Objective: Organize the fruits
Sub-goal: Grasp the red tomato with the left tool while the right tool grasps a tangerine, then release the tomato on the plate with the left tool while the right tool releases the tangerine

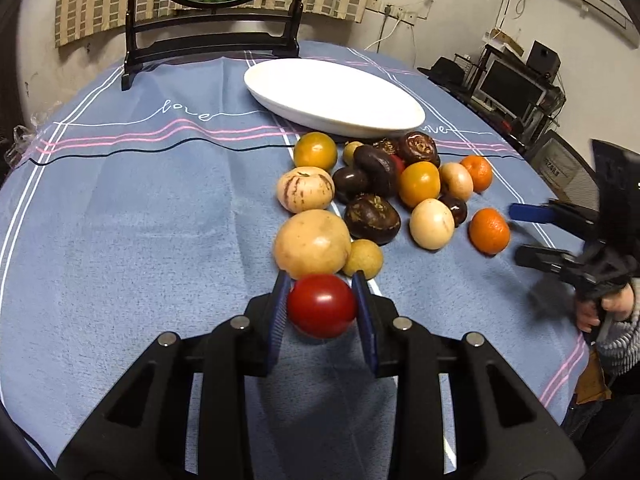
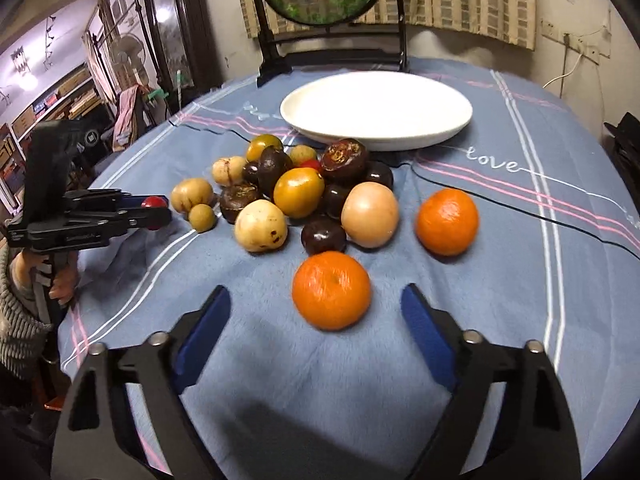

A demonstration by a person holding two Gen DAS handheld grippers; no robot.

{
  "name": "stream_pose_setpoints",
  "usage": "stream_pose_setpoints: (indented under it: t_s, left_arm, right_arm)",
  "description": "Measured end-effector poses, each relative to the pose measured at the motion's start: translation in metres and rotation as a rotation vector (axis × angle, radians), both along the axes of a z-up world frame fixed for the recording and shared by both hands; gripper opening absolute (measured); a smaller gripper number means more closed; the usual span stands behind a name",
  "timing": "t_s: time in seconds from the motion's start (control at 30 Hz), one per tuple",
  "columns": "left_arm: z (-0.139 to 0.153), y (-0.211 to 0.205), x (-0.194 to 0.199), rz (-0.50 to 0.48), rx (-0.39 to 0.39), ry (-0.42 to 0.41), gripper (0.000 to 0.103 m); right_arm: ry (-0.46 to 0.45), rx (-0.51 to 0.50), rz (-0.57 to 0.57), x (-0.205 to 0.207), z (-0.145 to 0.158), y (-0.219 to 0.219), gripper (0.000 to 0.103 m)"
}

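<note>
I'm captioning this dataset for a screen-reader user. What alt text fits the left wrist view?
The left gripper is clamped on a small red tomato just above a blue tablecloth. Beyond it lies a loose pile of yellow, tan, dark brown and orange fruit in front of an empty white plate. At the right edge, the right gripper reaches toward a tangerine.

My left tongs (image 1: 322, 312) fill the bottom of the left wrist frame: glossy black plastic linkages with triangular cut-outs, four round silver pivot pins, and two ribbed blue pads (image 1: 278, 320). My right tongs (image 2: 316, 308) are built the same way, black arms, silver pins and smooth blue pads (image 2: 424, 332). At the left edge of the right wrist frame a fuzzy grey-and-white knitted sleeve (image 2: 18, 320) shows.
</note>
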State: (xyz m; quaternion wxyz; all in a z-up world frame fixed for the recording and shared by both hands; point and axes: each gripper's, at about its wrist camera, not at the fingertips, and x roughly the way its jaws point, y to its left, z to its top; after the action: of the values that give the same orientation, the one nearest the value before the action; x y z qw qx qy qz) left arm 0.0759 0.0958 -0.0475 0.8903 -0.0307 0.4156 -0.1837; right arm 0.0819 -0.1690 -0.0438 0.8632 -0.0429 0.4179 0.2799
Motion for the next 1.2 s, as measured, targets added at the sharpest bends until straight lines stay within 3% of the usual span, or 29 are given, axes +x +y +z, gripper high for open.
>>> stream_pose_setpoints:
  t_s: [0.13, 0.27, 0.43, 0.53, 0.67, 0.8, 0.93, 1.2]
  left_arm:
    - [-0.001, -0.002, -0.001, -0.017, 0.001, -0.001, 0.032]
    - [-0.002, -0.005, 0.000, -0.033, -0.007, 0.007, 0.032]
    - [0.006, -0.007, 0.003, -0.029, -0.019, -0.006, 0.032]
    - [0.026, -0.011, 0.011, -0.027, -0.011, -0.048, 0.032]
    - [0.068, -0.025, 0.040, -0.029, -0.002, -0.132, 0.032]
    - [0.089, -0.049, 0.086, -0.014, 0.027, -0.177, 0.032]
    - [0.074, -0.065, 0.140, 0.019, 0.011, -0.120, 0.032]
    - [0.033, -0.080, 0.188, 0.003, 0.044, -0.021, 0.033]
  right_arm:
    - [0.086, -0.001, 0.021, 0.017, -0.015, 0.006, 0.063]
    - [0.102, 0.007, 0.006, 0.022, -0.017, 0.000, 0.046]
    - [0.105, 0.042, 0.009, 0.020, -0.014, -0.007, 0.044]
    - [0.089, 0.083, 0.010, 0.018, -0.003, -0.012, 0.044]
    - [-0.013, 0.148, -0.020, 0.033, 0.043, -0.025, 0.044]
    - [-0.105, 0.172, -0.062, 0.071, 0.077, -0.023, 0.044]
    - [-0.087, 0.152, -0.095, 0.128, 0.069, -0.005, 0.044]
    - [0.019, 0.066, -0.115, 0.187, 0.022, 0.011, 0.045]
